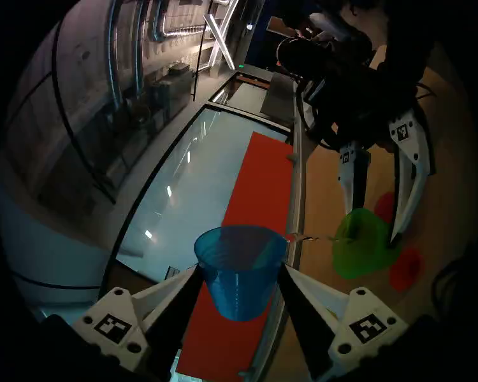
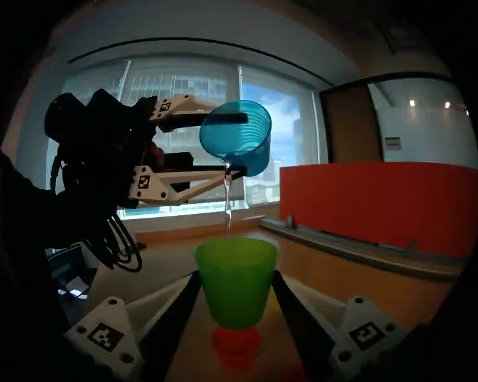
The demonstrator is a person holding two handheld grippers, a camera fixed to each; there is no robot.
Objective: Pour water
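Observation:
In the left gripper view my left gripper [image 1: 241,280] is shut on a ribbed blue cup [image 1: 241,270], tipped forward with its rim pointing away. A thin stream of water [image 1: 309,238] runs from it to a green cup [image 1: 363,242], which the right gripper [image 1: 369,219] grips farther off. In the right gripper view my right gripper [image 2: 237,290] is shut on the upright green cup [image 2: 237,280]. The blue cup [image 2: 237,137] hangs tilted above it in the left gripper [image 2: 229,143], and water [image 2: 227,204] falls into the green cup's mouth.
A wooden table [image 2: 315,267] lies under both cups, with red round marks [image 1: 406,267] beside the green cup. A red partition [image 2: 379,204] and glass wall stand along the table's edge. Large windows [image 2: 175,89] lie behind. Cables [image 2: 121,245] hang from the left gripper.

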